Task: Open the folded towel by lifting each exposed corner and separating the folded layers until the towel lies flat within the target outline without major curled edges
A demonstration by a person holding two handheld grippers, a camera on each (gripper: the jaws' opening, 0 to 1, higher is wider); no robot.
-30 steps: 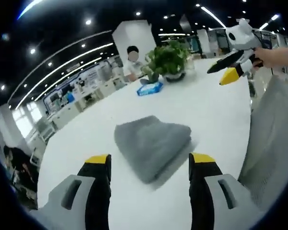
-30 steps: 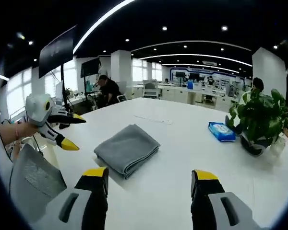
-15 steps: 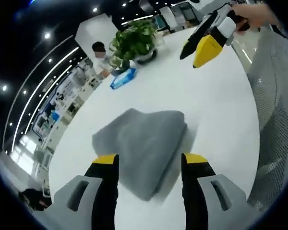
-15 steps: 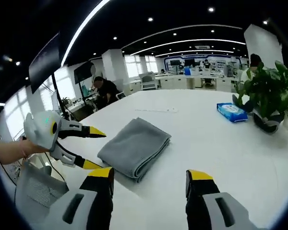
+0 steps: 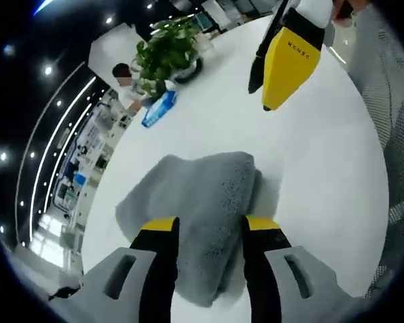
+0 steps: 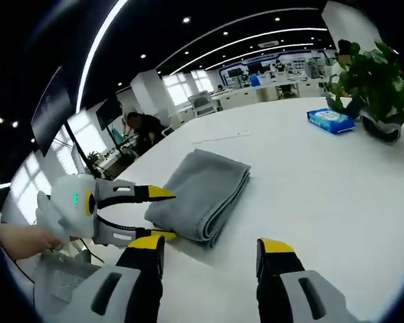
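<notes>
Gripper jaws on the left gripper [image 5: 205,225] stand parted astride the near edge of the folded grey towel [image 6: 202,192], gripping nothing. White tabletop [image 6: 337,195] carries the towel. Right gripper [image 6: 209,245] hovers wide open beside it, empty.

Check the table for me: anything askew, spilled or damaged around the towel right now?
Nothing stands out. The grey towel lies neatly folded on the white table, the left gripper open at its near corner. Blue packet and potted plant sit upright and apart.
</notes>
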